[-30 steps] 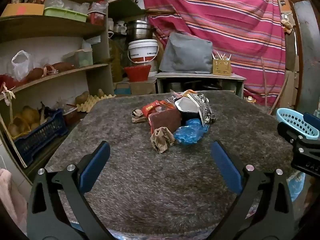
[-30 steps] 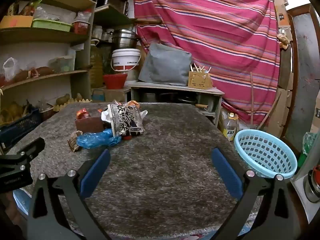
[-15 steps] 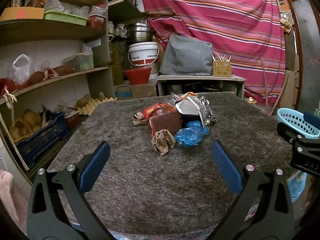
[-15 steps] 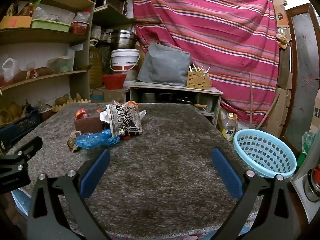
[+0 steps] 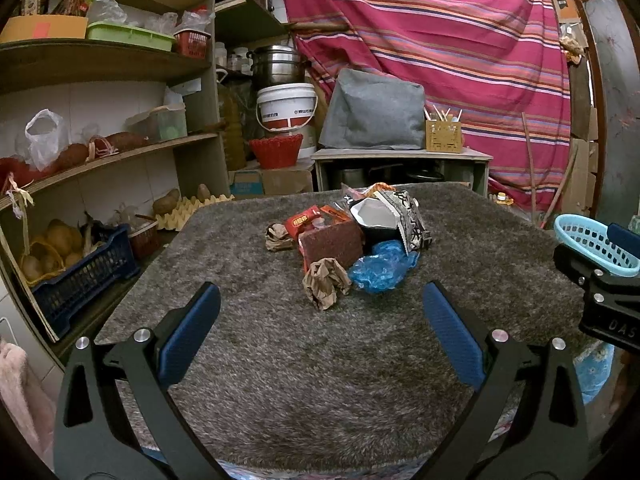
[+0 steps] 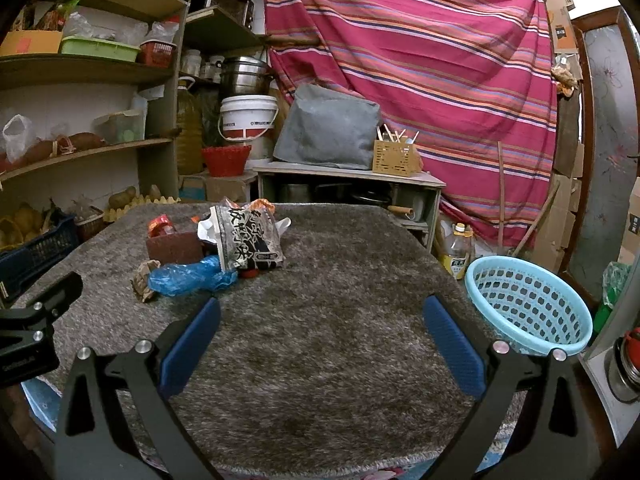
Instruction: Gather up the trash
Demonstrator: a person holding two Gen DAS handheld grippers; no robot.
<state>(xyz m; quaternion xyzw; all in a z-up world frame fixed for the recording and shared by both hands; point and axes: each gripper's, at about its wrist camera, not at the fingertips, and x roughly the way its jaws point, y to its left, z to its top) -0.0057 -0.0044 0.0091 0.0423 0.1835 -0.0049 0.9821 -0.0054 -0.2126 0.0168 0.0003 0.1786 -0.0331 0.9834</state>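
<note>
A heap of trash lies mid-table on a grey shaggy cover (image 5: 280, 360): a crumpled brown paper (image 5: 326, 282), a blue plastic bag (image 5: 382, 265), a brown sponge block (image 5: 331, 242), a red wrapper (image 5: 302, 221) and a black-and-white snack bag (image 6: 248, 238). My left gripper (image 5: 320, 312) stands open just short of the brown paper, nothing between its fingers. My right gripper (image 6: 320, 320) is open over bare cover, right of the heap. A light-blue basket (image 6: 528, 306) sits at the table's right edge.
Wooden shelves (image 5: 100, 60) with boxes and produce run along the left. A dark blue crate (image 5: 84, 276) stands at the left edge. Behind the table are a low cabinet (image 5: 400, 160), a white bucket (image 5: 286, 106) and a striped curtain (image 6: 420, 60). An oil bottle (image 6: 458, 256) stands beyond the basket.
Both grippers have crept slightly forward toward the trash heap, so the heap looks a little nearer in the left wrist view. Both stay open.
</note>
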